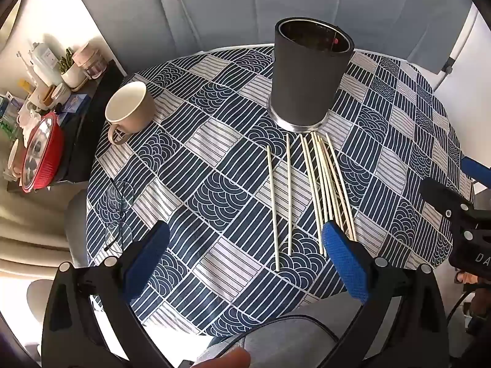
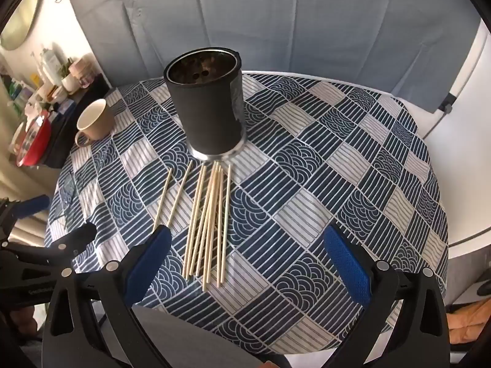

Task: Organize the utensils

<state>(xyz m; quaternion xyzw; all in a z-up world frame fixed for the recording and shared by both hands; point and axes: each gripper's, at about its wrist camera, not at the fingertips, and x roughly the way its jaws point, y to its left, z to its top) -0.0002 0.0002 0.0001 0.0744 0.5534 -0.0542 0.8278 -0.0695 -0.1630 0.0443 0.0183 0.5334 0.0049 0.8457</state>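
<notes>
Chopsticks laid out on the table, both grippers hovering empty above them.

The pale chopsticks lie flat on the patterned tablecloth, fanned just near of the dark upright holder, two strays off to the left of the bunch. The left gripper and right gripper both stand with jaws spread wide, nothing between them. Those sticks look light, stiff and thin, likely to roll or slip; I'd pinch a few together around mid-length. A mug sits far left.
</notes>
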